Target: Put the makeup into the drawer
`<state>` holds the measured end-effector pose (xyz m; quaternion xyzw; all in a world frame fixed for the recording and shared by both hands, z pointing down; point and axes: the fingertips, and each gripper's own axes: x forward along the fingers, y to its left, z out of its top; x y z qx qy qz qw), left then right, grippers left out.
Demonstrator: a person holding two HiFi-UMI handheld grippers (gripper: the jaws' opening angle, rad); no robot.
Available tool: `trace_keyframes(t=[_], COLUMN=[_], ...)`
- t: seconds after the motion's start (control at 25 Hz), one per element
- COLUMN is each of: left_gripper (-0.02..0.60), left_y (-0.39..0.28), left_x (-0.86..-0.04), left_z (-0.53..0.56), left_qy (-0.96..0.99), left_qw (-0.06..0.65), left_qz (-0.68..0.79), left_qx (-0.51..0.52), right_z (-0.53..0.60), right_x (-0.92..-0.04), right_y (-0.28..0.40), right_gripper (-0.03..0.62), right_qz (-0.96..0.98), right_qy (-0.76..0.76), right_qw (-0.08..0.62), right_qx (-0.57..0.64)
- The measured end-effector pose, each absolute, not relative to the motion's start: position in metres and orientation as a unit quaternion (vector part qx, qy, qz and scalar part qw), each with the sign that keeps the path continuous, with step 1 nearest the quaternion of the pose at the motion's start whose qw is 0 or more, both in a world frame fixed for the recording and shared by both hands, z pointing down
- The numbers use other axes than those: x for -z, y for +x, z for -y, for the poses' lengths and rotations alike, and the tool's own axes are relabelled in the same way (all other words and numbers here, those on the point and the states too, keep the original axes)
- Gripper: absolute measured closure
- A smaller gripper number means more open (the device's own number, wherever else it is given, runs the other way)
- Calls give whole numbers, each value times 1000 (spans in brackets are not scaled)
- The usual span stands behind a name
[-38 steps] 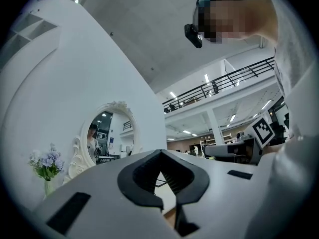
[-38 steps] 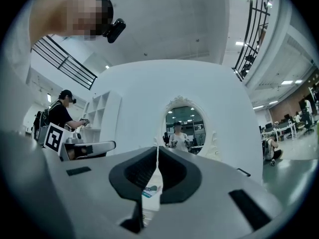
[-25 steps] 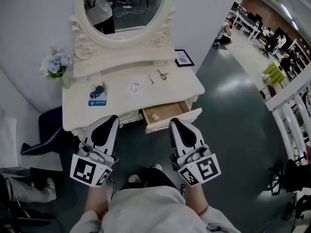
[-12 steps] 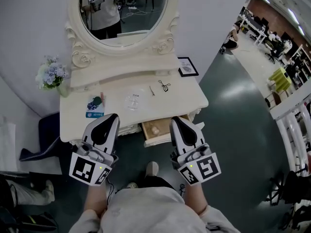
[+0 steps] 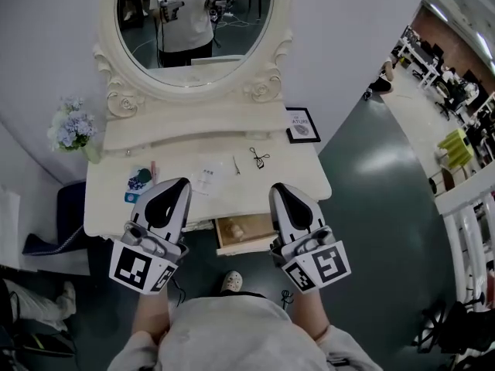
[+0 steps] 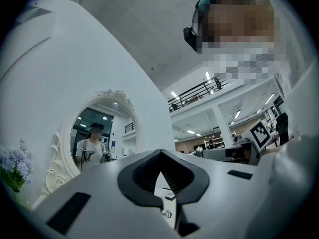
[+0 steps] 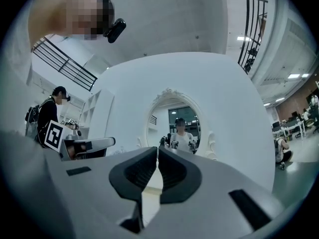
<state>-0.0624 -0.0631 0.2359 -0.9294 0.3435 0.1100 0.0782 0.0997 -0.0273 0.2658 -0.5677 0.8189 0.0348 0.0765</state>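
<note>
On the cream dressing table [image 5: 298, 175] lie a blue and green makeup item [image 5: 138, 182], a pink stick [image 5: 152, 171], a clear packet [image 5: 205, 178], a thin stick [image 5: 237, 165] and a small black wire piece [image 5: 259, 158]. The drawer [image 5: 241, 236] stands pulled out under the table's front edge, with a small pale thing inside. My left gripper [image 5: 179, 185] hangs over the front edge, near the makeup item, shut and empty. My right gripper [image 5: 277, 188] is over the edge beside the drawer, also shut and empty. Both gripper views show the jaws closed, left [image 6: 160, 152] and right [image 7: 157, 150].
An oval mirror [image 5: 193, 18] rises behind the table and reflects the person. A vase of pale blue flowers [image 5: 67, 131] stands at the far left, a small framed picture [image 5: 302, 124] at the far right. Dark bags [image 5: 66, 219] lie on the floor left of the table.
The table has come nearer and lower in the head view. Both grippers now overlap its front edge, and the drawer sits between them. The jaws stay shut.
</note>
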Motion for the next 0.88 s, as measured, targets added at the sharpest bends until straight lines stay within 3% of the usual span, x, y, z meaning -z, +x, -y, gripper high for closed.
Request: trace_keyframes(t=[0.52, 0.88], left_gripper=[571, 570], left_y=[-19, -11], left_x=[-249, -257], left_z=[93, 125], left_qy=[-920, -927], left_qw=[72, 57], left_qz=[-374, -361], left_qx=[-90, -82], right_z=[82, 120], right_x=[-292, -328], right_y=[139, 138], right_gripper=[569, 569], right_qz=[-844, -843], right_qy=[-532, -536], right_qw=[66, 15], right_qx=[2, 30])
